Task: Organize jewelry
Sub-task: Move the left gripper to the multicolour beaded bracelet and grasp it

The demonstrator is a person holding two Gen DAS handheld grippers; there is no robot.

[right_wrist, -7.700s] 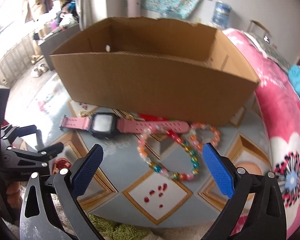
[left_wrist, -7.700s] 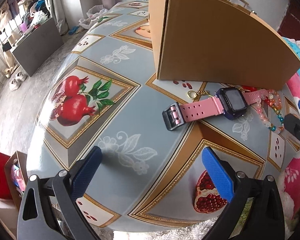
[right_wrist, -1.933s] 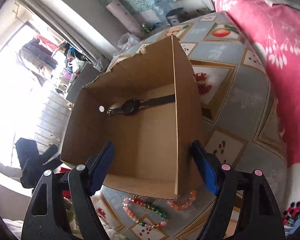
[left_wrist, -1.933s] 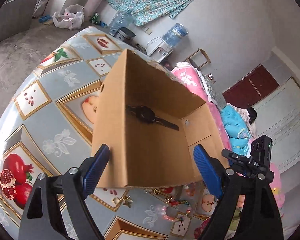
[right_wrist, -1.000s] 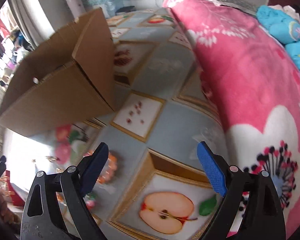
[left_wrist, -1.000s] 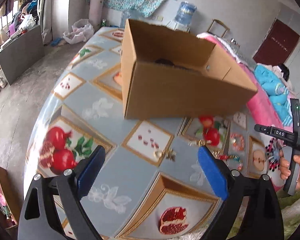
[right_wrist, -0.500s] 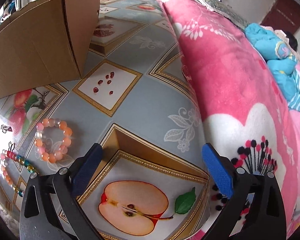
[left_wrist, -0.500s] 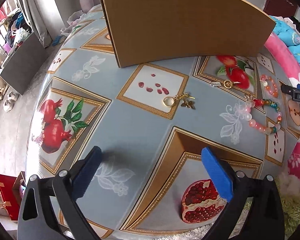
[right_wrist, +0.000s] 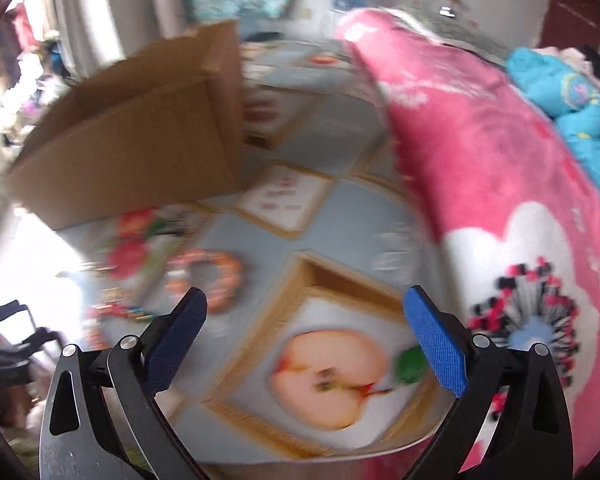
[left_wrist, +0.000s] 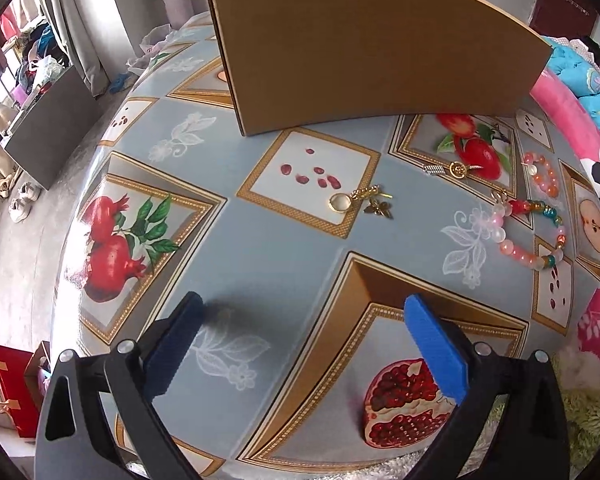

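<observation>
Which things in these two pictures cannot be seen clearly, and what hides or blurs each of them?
- Inside of the brown cardboard box: left wrist view, hidden by its near wall.
- Small gold clip-like piece: left wrist view, too small to identify.
- Orange bead bracelet: right wrist view, smeared by motion blur.
- Multicoloured bead string: right wrist view, blurred and partly behind the right tongs.
- Right tongs in left wrist view: cut off by the right edge.

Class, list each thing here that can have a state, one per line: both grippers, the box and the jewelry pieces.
left gripper: open, empty.
right gripper: open, empty.
cardboard box: upright on the table, top open.
gold ring charm: loose on the table.
orange bead bracelet: flat, closed loop.
multicolor bead bracelet: flat on the table.
small gold pendant: loose on the table.
</observation>
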